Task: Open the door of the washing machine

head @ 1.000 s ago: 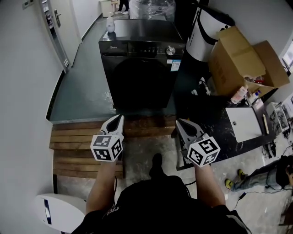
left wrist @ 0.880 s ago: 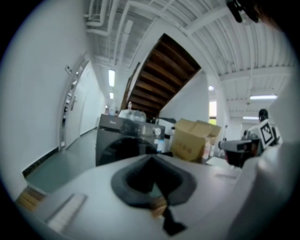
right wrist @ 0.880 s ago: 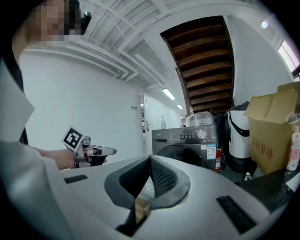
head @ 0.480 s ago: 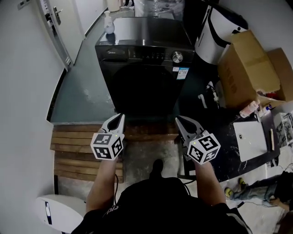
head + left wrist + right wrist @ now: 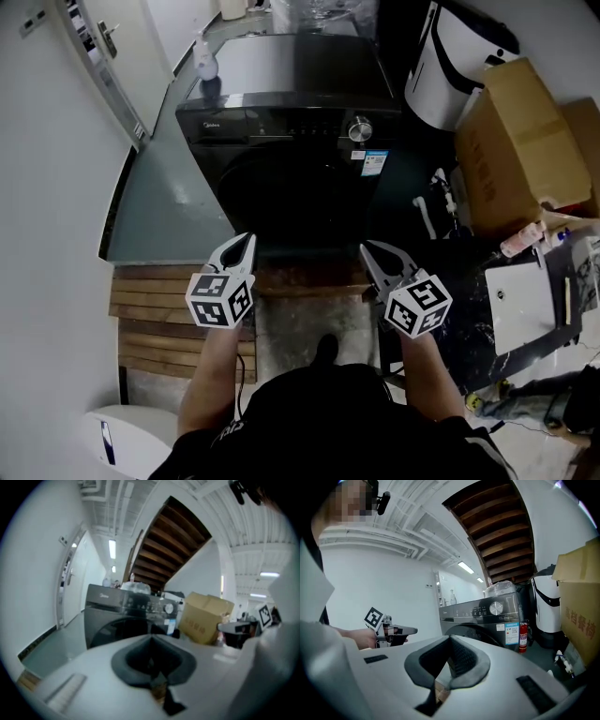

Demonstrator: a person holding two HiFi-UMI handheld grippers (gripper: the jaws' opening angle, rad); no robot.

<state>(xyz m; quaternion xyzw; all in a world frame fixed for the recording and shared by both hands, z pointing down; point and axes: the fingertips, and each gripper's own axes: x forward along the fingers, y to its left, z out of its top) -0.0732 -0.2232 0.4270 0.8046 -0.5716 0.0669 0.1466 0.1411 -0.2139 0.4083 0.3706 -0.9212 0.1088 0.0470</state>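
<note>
A black front-loading washing machine point(image 5: 286, 141) stands ahead, its round door point(image 5: 291, 202) closed, a silver dial point(image 5: 356, 130) on its panel. The machine also shows in the left gripper view point(image 5: 124, 616) and the right gripper view point(image 5: 485, 616). My left gripper point(image 5: 247, 241) is held short of the machine's lower left, shut and empty. My right gripper point(image 5: 367, 248) hangs short of the lower right, also shut with nothing in it. Neither touches the door.
A soap bottle point(image 5: 204, 61) stands on the machine's top left corner. Cardboard boxes point(image 5: 520, 141) and a white-and-black appliance point(image 5: 450, 66) crowd the right. A wooden slat platform point(image 5: 159, 314) lies below left, a white wall point(image 5: 47, 187) at left, a dark marble slab point(image 5: 459, 309) at right.
Both grippers and the person have moved forward toward the washing machine, which now looks larger and nearer. Both grippers stayed shut.
</note>
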